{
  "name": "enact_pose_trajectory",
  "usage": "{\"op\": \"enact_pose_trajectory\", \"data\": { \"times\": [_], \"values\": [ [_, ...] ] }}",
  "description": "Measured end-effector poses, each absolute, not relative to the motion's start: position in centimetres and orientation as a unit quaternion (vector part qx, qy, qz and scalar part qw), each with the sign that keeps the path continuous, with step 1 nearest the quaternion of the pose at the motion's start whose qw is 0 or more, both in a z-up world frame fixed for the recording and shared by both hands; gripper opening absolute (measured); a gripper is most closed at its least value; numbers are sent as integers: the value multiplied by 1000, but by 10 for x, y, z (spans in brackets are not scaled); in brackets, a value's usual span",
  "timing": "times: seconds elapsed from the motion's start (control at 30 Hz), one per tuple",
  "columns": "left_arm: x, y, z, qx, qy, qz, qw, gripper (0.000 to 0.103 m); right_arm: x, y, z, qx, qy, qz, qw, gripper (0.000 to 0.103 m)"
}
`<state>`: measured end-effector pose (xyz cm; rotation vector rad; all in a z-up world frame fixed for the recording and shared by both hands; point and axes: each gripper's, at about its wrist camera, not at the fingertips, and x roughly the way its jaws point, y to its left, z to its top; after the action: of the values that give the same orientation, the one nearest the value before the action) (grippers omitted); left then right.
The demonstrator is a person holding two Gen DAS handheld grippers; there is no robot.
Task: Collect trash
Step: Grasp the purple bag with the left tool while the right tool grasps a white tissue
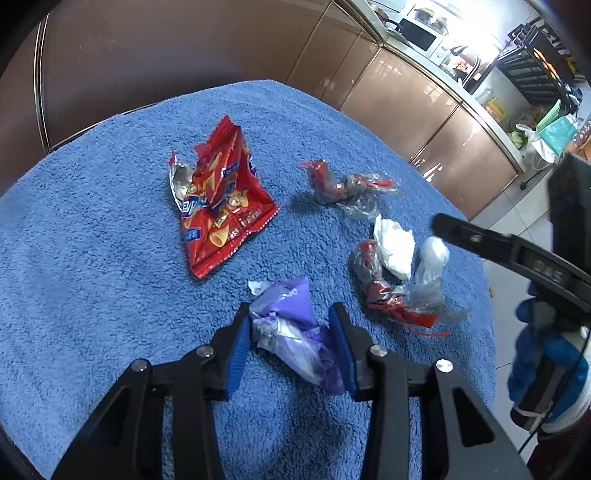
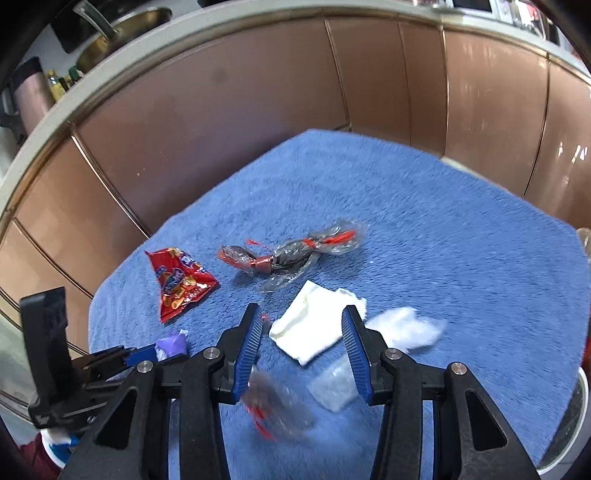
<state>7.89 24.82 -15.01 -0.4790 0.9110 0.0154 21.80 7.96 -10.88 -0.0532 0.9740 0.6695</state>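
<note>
On the blue towel (image 1: 92,258) my left gripper (image 1: 291,332) is down over a crumpled purple wrapper (image 1: 288,317), with both blue pads touching its sides. In the right wrist view the same purple wrapper (image 2: 171,343) shows at the left gripper (image 2: 147,354). My right gripper (image 2: 301,310) hangs open above a white tissue (image 2: 306,332); its pads do not touch it. One of its fingers (image 1: 465,230) reaches in from the right. A red chip bag (image 1: 225,206) lies further back. A twisted clear-and-red wrapper (image 1: 343,184) lies behind the tissue, and another one (image 1: 395,295) lies near it.
A clear plastic wad (image 2: 406,328) and a small clear bag (image 2: 332,391) lie beside the tissue. Brown cabinet fronts (image 2: 258,110) close off the far side, with a microwave (image 1: 421,35) on the counter. A white round rim (image 2: 569,424) sits past the towel's right edge.
</note>
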Motion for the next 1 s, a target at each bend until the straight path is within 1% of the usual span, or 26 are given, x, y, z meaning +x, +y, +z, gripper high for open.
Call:
{"op": "enact_pose_trajectory", "data": {
  "times": [0.03,0.2,0.27,0.5,0.57,0.63,0.67,0.73,0.83,1.0],
  "values": [
    [79,249,-151,-230,436,7,870,36,222,86,-113,-28,468,314,825,45],
    [80,254,-152,-237,432,-4,870,33,232,104,-127,-47,493,303,814,45],
    [80,256,-153,-239,430,-9,870,33,234,111,-135,-62,506,296,808,42],
    [78,262,-153,-244,427,-27,870,31,240,127,-154,-80,534,276,795,30],
    [78,267,-153,-244,427,-31,870,31,241,129,-155,-83,535,268,797,25],
    [77,267,-153,-244,427,-33,870,31,242,130,-156,-83,537,263,797,17],
    [77,268,-153,-243,427,-35,870,31,242,131,-156,-84,538,261,797,16],
    [76,270,-152,-240,427,-36,871,31,243,133,-157,-84,539,256,798,10],
    [75,273,-150,-240,428,-37,871,30,241,133,-156,-79,535,255,802,5],
    [69,273,-144,-235,425,-38,873,30,235,127,-146,-56,515,261,814,5]
  ]
}}
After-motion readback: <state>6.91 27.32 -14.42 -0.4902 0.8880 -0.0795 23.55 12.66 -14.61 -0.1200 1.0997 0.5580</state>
